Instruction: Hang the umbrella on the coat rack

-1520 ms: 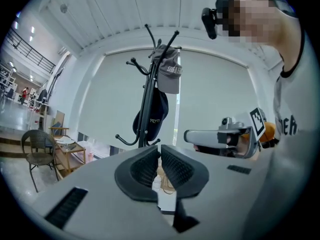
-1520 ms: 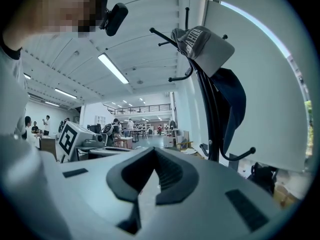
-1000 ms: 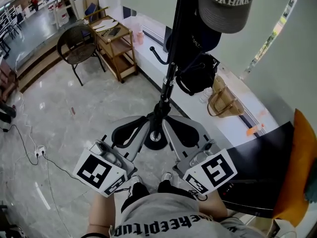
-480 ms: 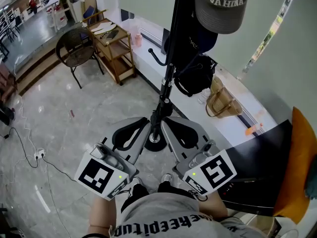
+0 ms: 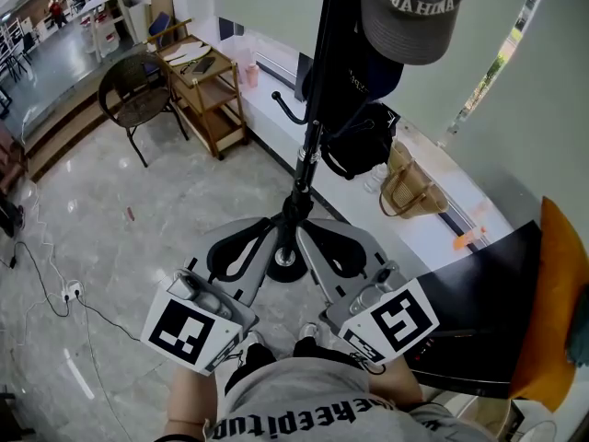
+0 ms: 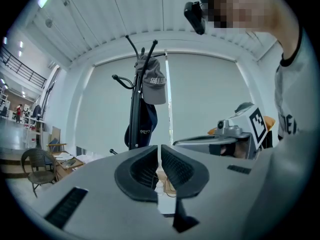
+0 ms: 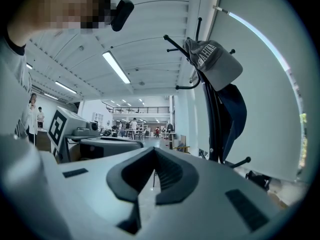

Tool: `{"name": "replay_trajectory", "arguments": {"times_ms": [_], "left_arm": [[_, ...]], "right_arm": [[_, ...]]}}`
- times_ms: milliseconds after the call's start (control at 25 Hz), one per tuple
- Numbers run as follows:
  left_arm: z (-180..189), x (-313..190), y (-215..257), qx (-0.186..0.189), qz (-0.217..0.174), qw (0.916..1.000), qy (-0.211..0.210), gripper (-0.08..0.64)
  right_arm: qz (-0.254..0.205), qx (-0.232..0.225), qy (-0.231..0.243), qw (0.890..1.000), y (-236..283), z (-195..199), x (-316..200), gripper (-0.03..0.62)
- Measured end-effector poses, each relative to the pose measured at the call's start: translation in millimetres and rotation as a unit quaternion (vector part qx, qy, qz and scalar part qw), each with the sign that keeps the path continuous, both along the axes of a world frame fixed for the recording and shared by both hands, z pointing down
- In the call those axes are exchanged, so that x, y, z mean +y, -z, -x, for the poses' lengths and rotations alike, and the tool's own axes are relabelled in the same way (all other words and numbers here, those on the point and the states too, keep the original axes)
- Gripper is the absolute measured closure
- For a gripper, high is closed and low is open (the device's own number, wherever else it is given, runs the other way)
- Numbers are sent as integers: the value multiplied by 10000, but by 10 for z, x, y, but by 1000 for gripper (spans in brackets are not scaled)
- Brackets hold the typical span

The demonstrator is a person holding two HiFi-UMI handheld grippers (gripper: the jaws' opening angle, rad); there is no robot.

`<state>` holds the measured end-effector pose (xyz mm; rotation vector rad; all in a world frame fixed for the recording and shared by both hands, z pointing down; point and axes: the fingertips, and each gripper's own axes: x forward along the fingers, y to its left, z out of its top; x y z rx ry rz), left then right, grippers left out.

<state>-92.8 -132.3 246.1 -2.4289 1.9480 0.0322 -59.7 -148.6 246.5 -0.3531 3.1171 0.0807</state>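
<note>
Left claw and right claw sit closed and empty facing the rack, so fetching the umbrella likely comes first.

Soft daylight is pouring through the pale window blind and ceiling strip lights are glowing, the marble floor is giving off faint glare, and my two gripper views are bending everything at their dark round edges.

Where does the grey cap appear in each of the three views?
Head view: grey cap at the top, right of centre.
Left gripper view: the cap in the upper middle.
Right gripper view: the cap upper right.
Shared landmark: the black coat rack pole it hangs on.
</note>
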Motion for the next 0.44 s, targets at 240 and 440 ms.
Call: {"name": "replay_trajectory", "arguments": {"times_ms": [240, 440], "left_arm": [[-22, -48, 32, 2, -54, 9999, -130, 528], [-13, -86, 32, -29, 39, 9998, -192, 528]], "right_arm": [[-35, 17, -106, 9999, -1, -19, -37, 581], [-52, 26, -180, 9998, 23, 1, -64, 581]]}}
